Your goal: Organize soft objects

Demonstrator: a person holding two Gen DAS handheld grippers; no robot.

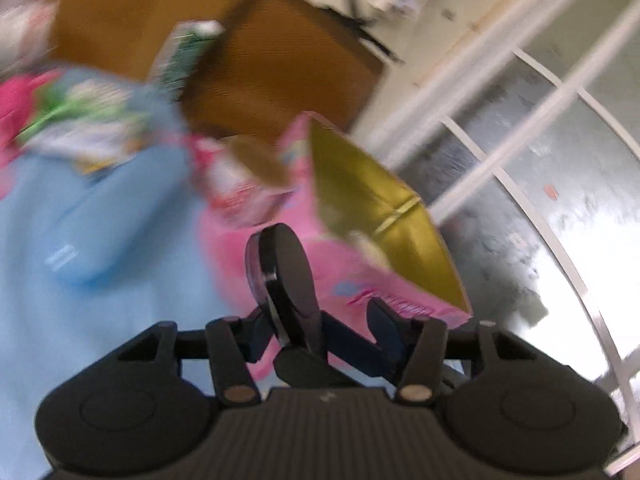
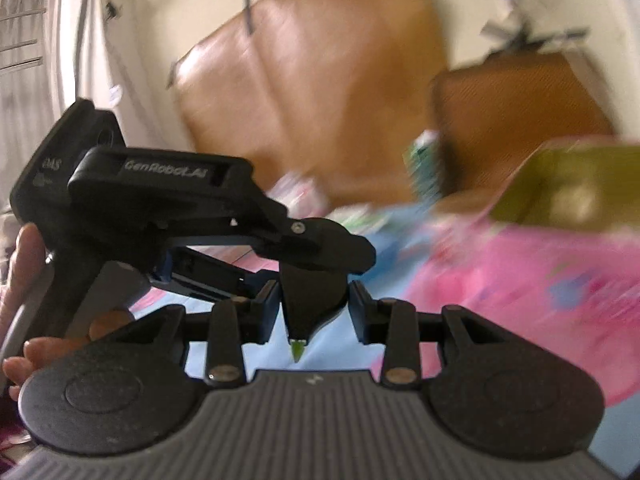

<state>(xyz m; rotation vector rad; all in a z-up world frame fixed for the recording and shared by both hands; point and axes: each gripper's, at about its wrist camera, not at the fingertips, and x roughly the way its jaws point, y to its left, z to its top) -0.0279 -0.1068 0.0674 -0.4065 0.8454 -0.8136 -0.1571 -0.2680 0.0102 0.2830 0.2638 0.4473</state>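
Both views are motion-blurred. In the left wrist view my left gripper [image 1: 286, 280] is shut with nothing between its fingers, over the light blue bedsheet [image 1: 80, 320]. Just ahead lies a pink box [image 1: 360, 280] with an open gold-lined flap [image 1: 376, 208]. A blurred pink and white soft thing [image 1: 236, 188] lies by the box. In the right wrist view my right gripper [image 2: 310, 280] is shut and empty, and the left gripper's body [image 2: 160, 200] crosses in front of it. The pink box [image 2: 520, 280] lies to the right.
A brown wooden headboard [image 2: 320, 80] and a brown bedside cabinet [image 1: 280, 60] stand beyond the bed. Colourful soft items [image 1: 80, 120] lie on the sheet at the left. A tiled floor [image 1: 540, 200] runs along the bed's right side. A hand [image 2: 20, 280] holds the left gripper.
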